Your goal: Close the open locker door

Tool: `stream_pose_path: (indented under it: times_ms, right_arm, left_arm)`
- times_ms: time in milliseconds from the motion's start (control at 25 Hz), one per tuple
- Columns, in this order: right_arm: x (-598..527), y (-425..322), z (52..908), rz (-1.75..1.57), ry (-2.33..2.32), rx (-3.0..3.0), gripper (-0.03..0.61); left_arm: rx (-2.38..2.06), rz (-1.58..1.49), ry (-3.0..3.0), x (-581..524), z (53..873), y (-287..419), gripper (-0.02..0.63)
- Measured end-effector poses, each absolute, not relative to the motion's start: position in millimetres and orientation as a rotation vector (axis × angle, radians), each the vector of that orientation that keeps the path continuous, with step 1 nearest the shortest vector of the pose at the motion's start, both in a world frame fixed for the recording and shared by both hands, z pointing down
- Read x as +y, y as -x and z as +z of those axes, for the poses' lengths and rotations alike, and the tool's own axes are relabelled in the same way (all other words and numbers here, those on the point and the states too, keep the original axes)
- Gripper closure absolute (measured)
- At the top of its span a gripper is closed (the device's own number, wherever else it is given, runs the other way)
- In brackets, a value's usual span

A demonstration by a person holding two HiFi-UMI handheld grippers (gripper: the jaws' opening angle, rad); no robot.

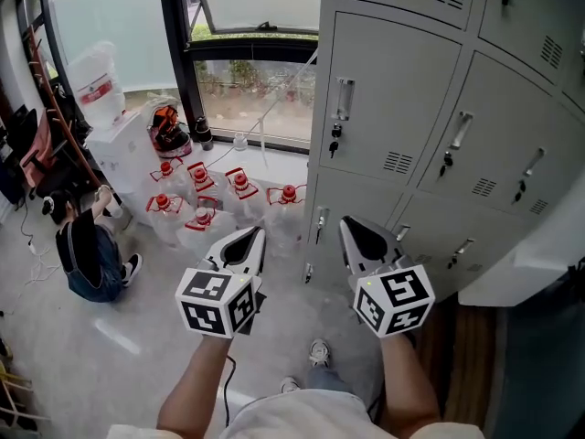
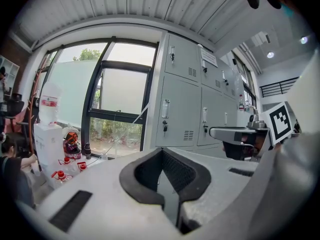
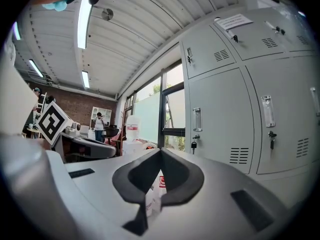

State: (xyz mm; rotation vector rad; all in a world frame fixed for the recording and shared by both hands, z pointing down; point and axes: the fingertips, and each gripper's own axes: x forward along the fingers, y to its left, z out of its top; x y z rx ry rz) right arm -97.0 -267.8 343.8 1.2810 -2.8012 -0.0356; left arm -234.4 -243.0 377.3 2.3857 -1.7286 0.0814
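Pale grey steel locker door (image 1: 535,245), seemingly ajar at 4 o'clock, clear of both tongs.
Left tongs (image 1: 256,236) and right tongs (image 1: 349,227): tips together, empty, 6 o'clock. Hazard: tips skidding off smooth panel; hard shove rebounding unlatched.

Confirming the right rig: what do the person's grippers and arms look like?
The left gripper and right gripper: pale grey moulded shells, black jaw pads, a black-and-white marker cube behind each. Black cable hangs below the left one. Bare forearms; pale top.
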Motion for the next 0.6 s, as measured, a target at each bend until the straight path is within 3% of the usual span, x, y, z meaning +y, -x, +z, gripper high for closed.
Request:
stream_pose_path:
  times_ms: [600]
  right_arm:
    - [-261, 82, 345, -0.024, -1.300, -2.797, 0.572]
  left_arm:
    - [-1.670, 0.089, -2.428, -247, 378, 210, 0.607]
